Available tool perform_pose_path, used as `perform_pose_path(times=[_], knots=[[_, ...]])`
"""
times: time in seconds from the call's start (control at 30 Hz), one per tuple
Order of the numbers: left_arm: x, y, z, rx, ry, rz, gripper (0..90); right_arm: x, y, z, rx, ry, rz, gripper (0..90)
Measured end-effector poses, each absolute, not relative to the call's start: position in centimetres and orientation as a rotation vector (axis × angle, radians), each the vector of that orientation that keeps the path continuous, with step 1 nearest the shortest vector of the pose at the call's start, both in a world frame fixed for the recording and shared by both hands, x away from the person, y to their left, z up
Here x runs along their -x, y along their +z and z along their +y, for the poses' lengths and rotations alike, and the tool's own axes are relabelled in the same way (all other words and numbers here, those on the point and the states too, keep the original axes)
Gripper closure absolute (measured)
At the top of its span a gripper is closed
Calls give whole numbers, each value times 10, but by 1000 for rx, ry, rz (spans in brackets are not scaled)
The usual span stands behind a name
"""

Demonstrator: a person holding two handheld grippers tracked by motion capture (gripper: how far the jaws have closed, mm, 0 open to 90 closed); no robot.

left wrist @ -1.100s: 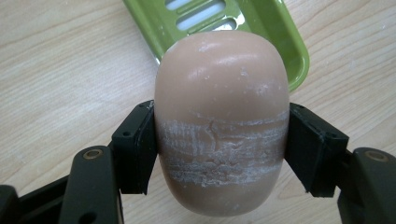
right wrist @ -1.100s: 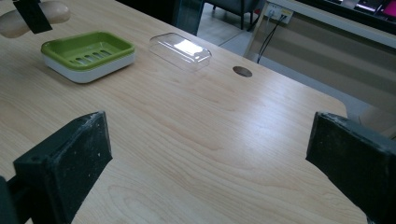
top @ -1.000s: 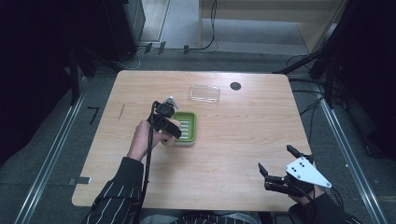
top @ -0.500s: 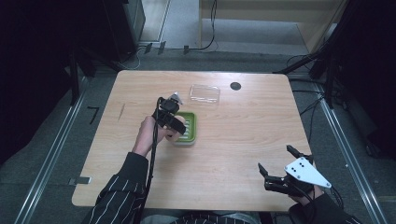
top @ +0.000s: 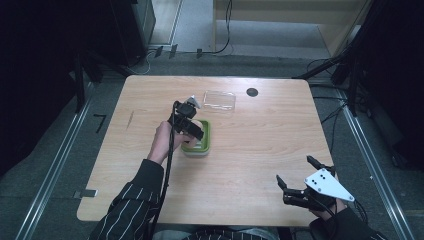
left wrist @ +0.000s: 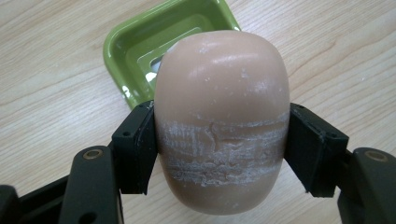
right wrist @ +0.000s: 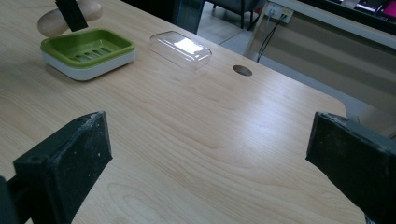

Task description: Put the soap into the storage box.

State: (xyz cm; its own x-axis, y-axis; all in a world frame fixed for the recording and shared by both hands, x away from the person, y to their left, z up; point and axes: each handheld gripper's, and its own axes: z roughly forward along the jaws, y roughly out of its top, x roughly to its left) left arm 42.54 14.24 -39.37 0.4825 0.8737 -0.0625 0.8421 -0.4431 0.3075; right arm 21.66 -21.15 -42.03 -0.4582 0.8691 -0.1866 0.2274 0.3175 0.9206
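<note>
My left gripper (top: 191, 127) is shut on a tan oval soap bar (left wrist: 222, 121), its black pads (left wrist: 135, 149) pressing on the bar's two sides. The bar hangs just above the near left edge of a green soap dish (top: 200, 144) with a white base, mid-table. In the left gripper view the dish (left wrist: 140, 42) lies behind the soap. The right gripper view has the dish (right wrist: 84, 51) at far left with the soap bar (right wrist: 51, 21) above it. My right gripper (top: 296, 171) is open at the table's front right, with nothing between its jaws (right wrist: 210, 154).
A clear plastic lid (top: 220, 100) lies on the table behind the dish, and it is also in the right gripper view (right wrist: 180, 49). A round cable hole (top: 252, 92) sits near the far edge. The person's striped sleeve (top: 135, 200) crosses the front left.
My left gripper has shifted slightly to the right with the soap bar, closer over the green dish. The right gripper has stayed where it was.
</note>
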Motion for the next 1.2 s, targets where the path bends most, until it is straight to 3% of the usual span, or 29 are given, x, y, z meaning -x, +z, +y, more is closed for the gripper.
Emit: perform_pose_path(times=[1.2], knots=[[-443, -424, 132, -2402, 162, 1548, 335, -216, -420, -212, -971, 1154, 1875, 0]])
